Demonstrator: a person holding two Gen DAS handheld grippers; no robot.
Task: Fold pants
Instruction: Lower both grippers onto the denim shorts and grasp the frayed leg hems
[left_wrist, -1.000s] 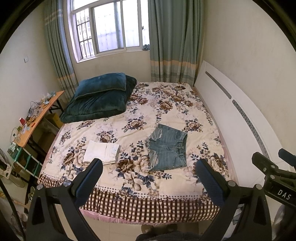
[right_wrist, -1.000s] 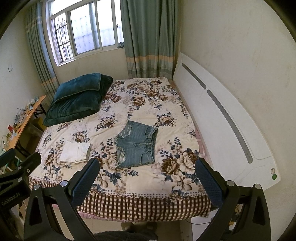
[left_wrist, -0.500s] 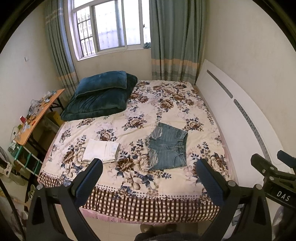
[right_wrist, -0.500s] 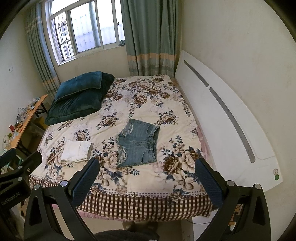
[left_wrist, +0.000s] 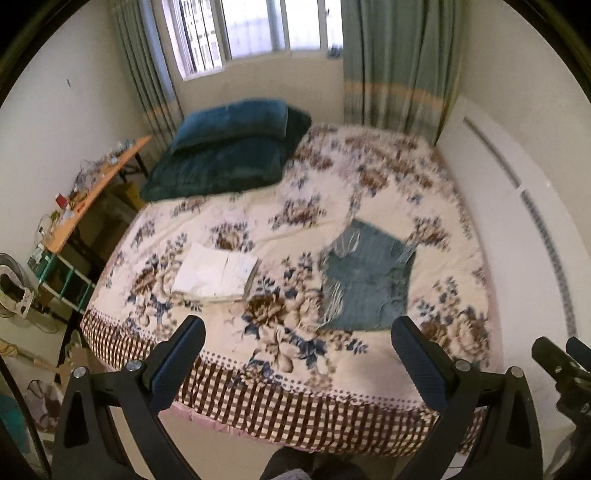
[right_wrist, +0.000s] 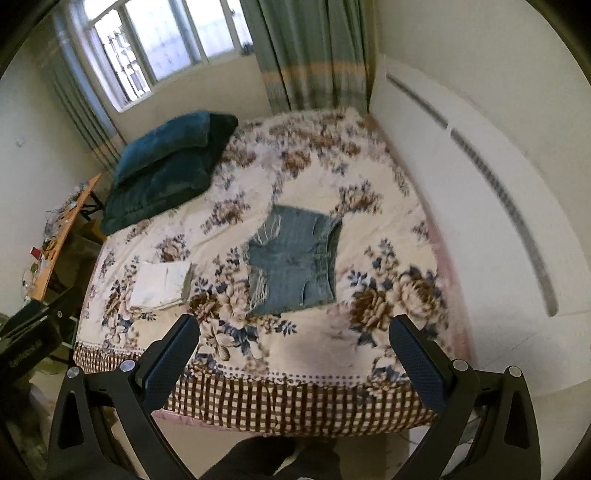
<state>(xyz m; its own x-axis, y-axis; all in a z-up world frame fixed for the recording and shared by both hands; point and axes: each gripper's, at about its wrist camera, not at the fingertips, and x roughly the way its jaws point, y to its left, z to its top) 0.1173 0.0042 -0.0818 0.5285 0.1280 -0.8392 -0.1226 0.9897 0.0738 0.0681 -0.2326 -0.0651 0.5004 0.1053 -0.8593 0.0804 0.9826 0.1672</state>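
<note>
Daylight from a barred window falls on a wide bed covered in a cream floral spread with a brown checked hem, and everything below is placed against that bed. Faded blue denim shorts with frayed leg hems lie flat and unfolded on the spread, toward the bed's white headboard side and near the checked hem. A folded white garment sits on the opposite half of the bed, well apart from the shorts. Two dark teal plush cushions are stacked at the far corner under the window, and a cluttered orange desk stands just off that side of the bed.

Both views are smeared, which suggests quick travel; a fast reach could land the fingers on the bedspread instead of the denim and drag both together. The frayed threads may also snag on a fingertip, and pinching only one layer would leave the fold crooked.

The left gripper hovers off the bed's hem edge, jaws spread wide and holding nothing. The right gripper is beside it at similar height, likewise spread and empty, aimed more directly at the shorts.
</note>
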